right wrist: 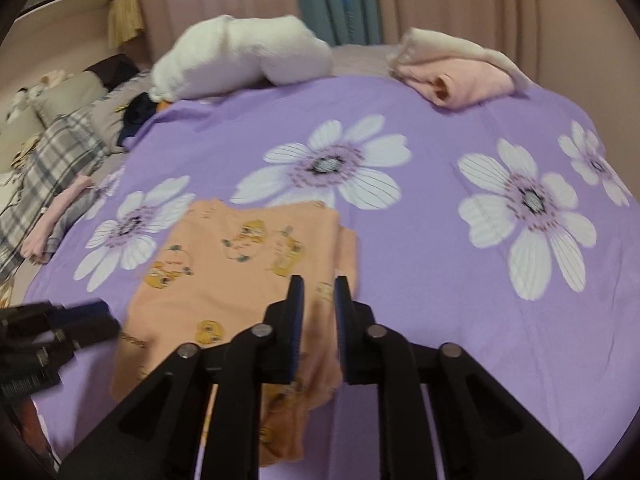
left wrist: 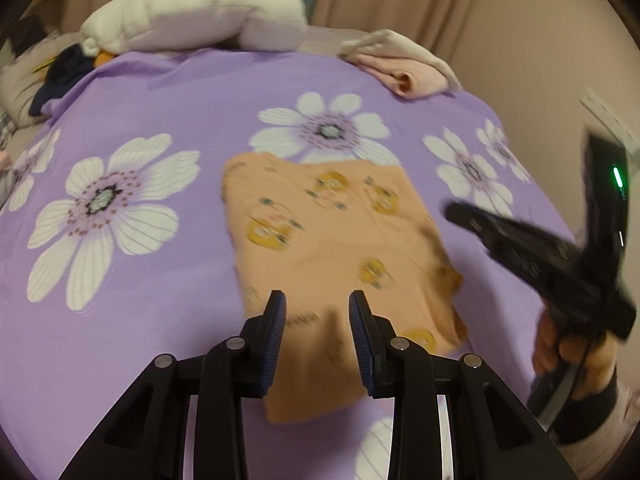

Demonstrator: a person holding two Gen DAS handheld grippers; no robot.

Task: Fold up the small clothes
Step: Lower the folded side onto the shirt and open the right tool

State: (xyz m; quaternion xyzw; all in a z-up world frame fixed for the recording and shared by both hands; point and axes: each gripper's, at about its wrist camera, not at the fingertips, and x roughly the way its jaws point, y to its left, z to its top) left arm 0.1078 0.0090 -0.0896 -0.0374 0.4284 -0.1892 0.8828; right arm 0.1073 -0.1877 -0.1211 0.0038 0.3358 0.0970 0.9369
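Left wrist view is showing one orange garment, two grippers and one hand. The garment, printed with yellow cartoon figures, is lying folded flat on the purple flowered bedspread, near the middle. The left gripper is hovering over its near edge with the jaws apart and nothing clamped. The right gripper is reaching in from the right, blurred, over the garment's right edge. In the right wrist view, the right gripper's jaws are standing slightly apart above the garment, pressing on nothing. At the far side, one white pillow and one folded pink cloth are lying. Plaid bedding is sitting at the left. Nothing is blocking the garment.
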